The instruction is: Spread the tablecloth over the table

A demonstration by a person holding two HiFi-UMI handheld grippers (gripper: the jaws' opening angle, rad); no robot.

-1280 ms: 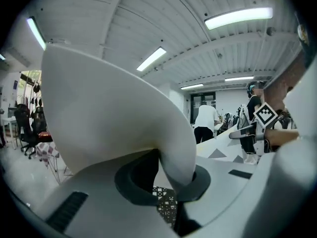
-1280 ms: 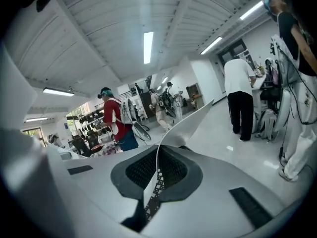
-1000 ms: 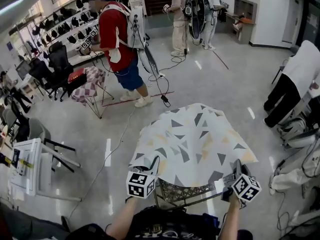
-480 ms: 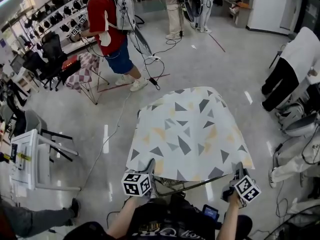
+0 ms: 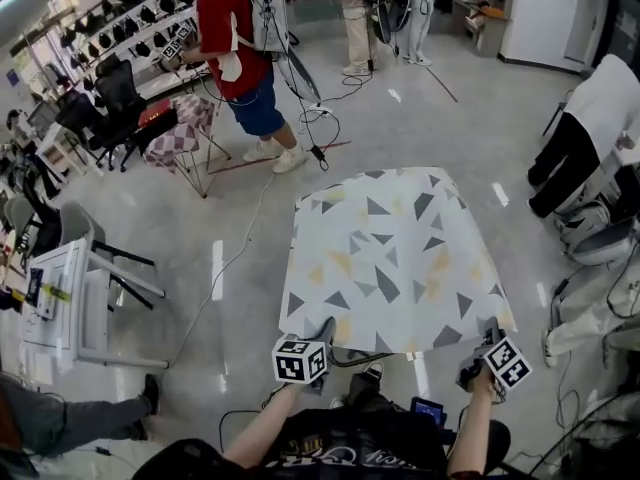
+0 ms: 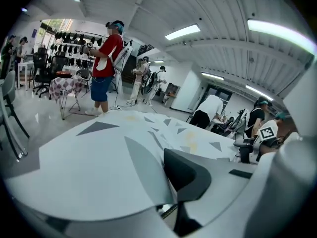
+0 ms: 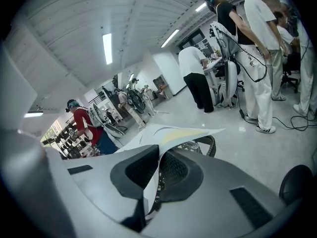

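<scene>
Between the pads of your right gripper [image 7: 156,167], one near corner of the tablecloth [image 7: 173,133] is pinched, with the jaws pressed together on the fabric. Your left gripper [image 6: 164,182] is clamped the same way on the other near corner, where the cloth folds over one jaw. From both corners the white sheet with grey and yellow triangles runs away from you, lying flat across the table [image 7: 210,144]. The table's dark mesh top shows just under the raised near edge. Beyond the table, on the glossy floor [image 5: 230,218], a person in a red shirt [image 5: 235,28] stands beside a small stand draped in checked fabric [image 5: 185,138]. Off to your right, a person in a white top [image 5: 600,118] is bent over.
</scene>
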